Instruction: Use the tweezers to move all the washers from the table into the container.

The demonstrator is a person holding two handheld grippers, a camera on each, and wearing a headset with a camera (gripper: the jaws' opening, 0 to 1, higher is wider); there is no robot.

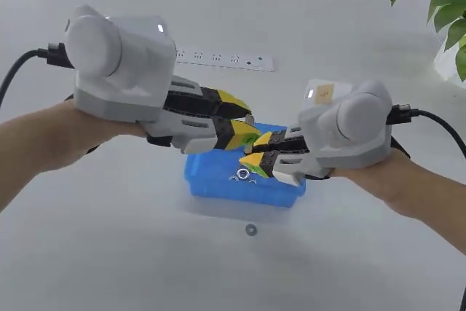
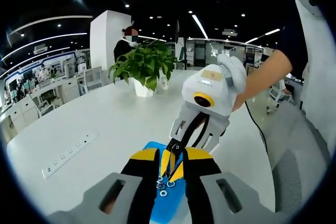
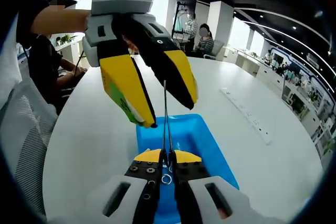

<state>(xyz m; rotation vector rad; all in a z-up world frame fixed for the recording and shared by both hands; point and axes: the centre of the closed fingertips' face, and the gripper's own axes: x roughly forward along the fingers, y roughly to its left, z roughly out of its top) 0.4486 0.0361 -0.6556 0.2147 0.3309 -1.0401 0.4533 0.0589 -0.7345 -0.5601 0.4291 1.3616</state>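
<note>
With the right gripper (image 3: 167, 156) clamped on the tweezers (image 3: 165, 114) and the left gripper (image 2: 171, 156) spread, clear of them — steer the tips from above the blue container (image 1: 211, 183) to the washer (image 1: 251, 230) lying on the table (image 1: 109, 253) near it.

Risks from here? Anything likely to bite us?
1. The left gripper has its jaws open around the tweezers, which the right gripper clamps; a bump could twist them.
2. A washer lies flat on the table, outside the container; it may slip from the tips.
</note>
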